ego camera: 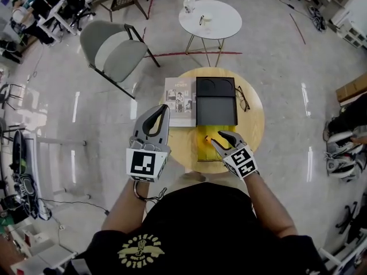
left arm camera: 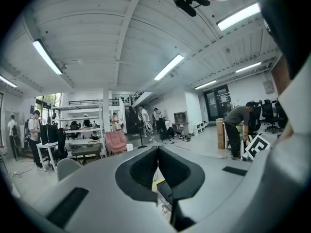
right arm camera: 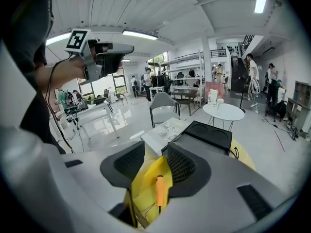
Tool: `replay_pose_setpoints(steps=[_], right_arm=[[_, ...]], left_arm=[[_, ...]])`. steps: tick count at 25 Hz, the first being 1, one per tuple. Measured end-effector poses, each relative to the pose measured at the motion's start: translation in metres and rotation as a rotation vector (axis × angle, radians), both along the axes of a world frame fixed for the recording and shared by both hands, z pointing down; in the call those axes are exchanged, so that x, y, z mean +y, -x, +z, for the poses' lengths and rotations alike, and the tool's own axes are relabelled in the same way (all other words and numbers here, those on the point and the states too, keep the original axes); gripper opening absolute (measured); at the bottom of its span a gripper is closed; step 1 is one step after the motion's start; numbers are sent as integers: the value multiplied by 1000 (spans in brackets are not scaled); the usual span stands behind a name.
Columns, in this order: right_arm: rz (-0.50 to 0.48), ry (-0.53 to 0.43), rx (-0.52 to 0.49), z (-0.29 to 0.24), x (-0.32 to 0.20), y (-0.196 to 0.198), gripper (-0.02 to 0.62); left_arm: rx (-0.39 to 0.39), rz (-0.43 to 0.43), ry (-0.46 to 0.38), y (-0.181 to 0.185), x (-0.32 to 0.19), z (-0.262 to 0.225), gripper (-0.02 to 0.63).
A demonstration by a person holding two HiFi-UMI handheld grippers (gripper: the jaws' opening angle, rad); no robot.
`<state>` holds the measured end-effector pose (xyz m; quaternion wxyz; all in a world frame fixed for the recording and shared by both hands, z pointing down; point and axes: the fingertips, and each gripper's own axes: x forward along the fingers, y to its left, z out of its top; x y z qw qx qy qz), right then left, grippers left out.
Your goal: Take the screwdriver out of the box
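Observation:
A yellow box (ego camera: 202, 152) (right arm camera: 142, 188) sits at the near edge of the round wooden table (ego camera: 252, 125). An orange-handled screwdriver (right arm camera: 160, 190) (ego camera: 207, 137) lies in it. My right gripper (ego camera: 216, 137) (right arm camera: 155, 165) hovers just over the box with its jaws open. The orange handle shows in the gap between them, close to the right jaw, with no pad pressing on it. My left gripper (ego camera: 166, 107) (left arm camera: 157, 152) is held up to the left of the table, off its edge. Its jaws are shut with nothing between them.
A black open case (ego camera: 216, 102) (right arm camera: 206, 135) lies at the table's middle, behind the yellow box. A magazine (ego camera: 179, 101) lies left of it and glasses (ego camera: 242, 99) right of it. A grey chair (ego camera: 114, 50) and a white round table (ego camera: 210, 19) stand beyond.

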<state>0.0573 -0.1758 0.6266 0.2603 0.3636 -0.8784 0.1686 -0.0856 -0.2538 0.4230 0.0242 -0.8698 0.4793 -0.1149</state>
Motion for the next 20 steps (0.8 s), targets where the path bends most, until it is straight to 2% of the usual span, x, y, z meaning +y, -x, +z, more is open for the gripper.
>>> replay_pose_setpoints(steps=[9,20], right_arm=[[-37,52,49,35,9,12,167],[-64,122,94,81,13,17,167]], left_arm=[[-7,-25,-19,19,4,-7,17],[-21,-42,8,29,7,2,17]])
